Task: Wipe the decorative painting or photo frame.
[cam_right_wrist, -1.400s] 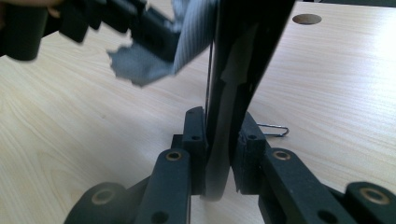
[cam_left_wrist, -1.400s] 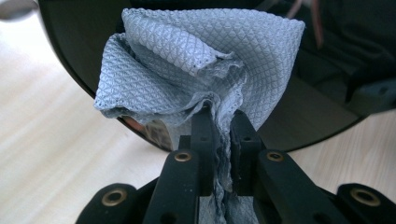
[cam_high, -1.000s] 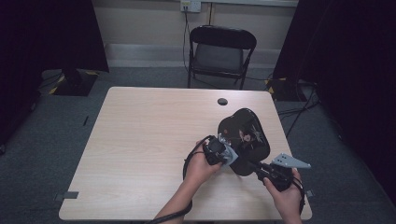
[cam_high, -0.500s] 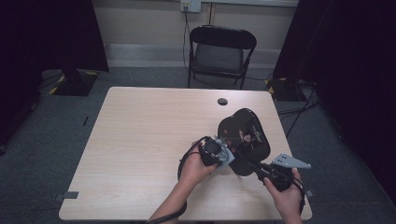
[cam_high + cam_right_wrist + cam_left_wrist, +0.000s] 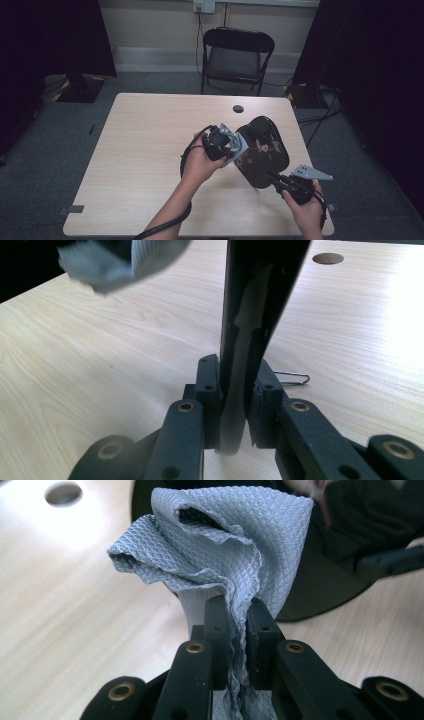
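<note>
1. My left tool [image 5: 239, 148] has lifted off the dark tray [image 5: 265, 160] since a second ago. In the earlier high views it sat lower and nearer me, against the tray's near-left edge; now it rides higher and a little farther up the bench [image 5: 150, 150], and I read it as no longer pressing on the tray.
2. Its jaws are clamped tight on a grey textured cloth [image 5: 215, 545]. In the left gripper view the cloth bunches up out of the pinch in loose folds, with the tray's dark surface just behind it.
3. My right tool [image 5: 235, 385] has not shifted. Its jaws are closed on the tray's near edge, which stands between them as a thin dark slab in the right gripper view.
4. The tray sits at the right of the bench, tipped up off the wood by that grip, patterned face toward the left tool.
5. A small wire clip [image 5: 292, 378] lies on the bench just beside the right tool.
6. My reading: one wiping stroke is done and the cloth is being repositioned. The next pass needs the cloth brought back onto the tray's face while the right tool holds steady.
</note>
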